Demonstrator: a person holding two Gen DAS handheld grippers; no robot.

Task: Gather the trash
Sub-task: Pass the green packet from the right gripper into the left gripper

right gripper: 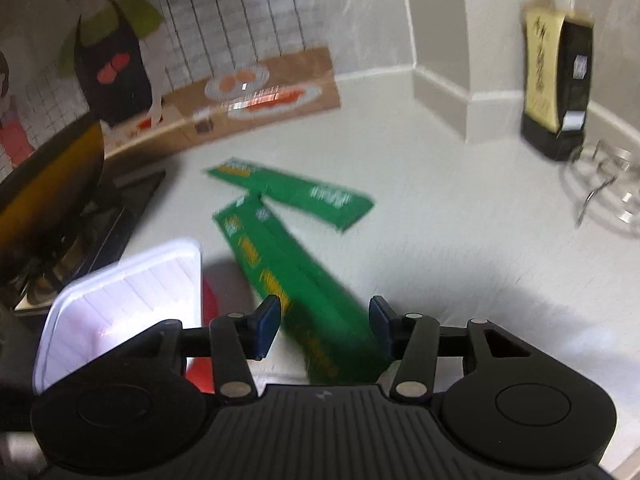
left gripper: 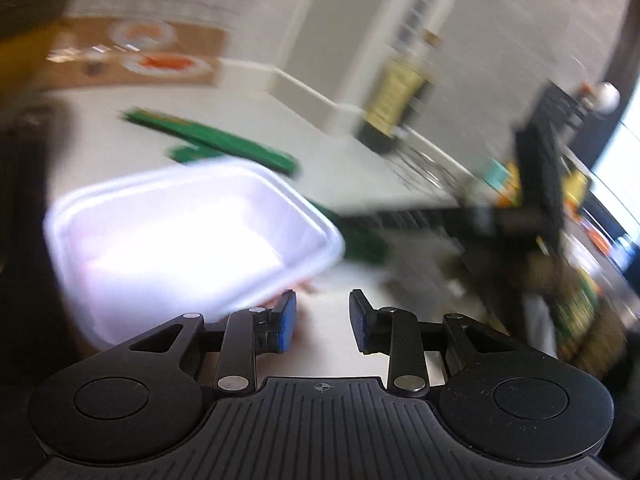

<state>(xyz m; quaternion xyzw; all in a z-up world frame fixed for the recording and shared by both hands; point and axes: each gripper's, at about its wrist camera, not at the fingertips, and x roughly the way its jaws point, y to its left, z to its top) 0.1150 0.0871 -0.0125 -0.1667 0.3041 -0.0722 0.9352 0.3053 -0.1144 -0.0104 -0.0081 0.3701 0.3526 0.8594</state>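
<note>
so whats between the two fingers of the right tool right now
In the right wrist view the near end of a long green wrapper lies between the right tool's open fingers, on the white counter. The pads do not press on it.

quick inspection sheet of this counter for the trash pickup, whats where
surface: pale countertop, meets the wall at a corner
job's things: two green wrappers; near green wrapper runs between the right gripper's open fingers, far green wrapper flat beyond; white foam tray beside the left gripper's fingers
clutter: dark bottle with yellow label, wire rack, something red by the tray, unclear
grippers: left gripper open, nothing between; right gripper open
cables: nothing seen
surroundings: cooking poster on the wall, stove at the edge
</note>
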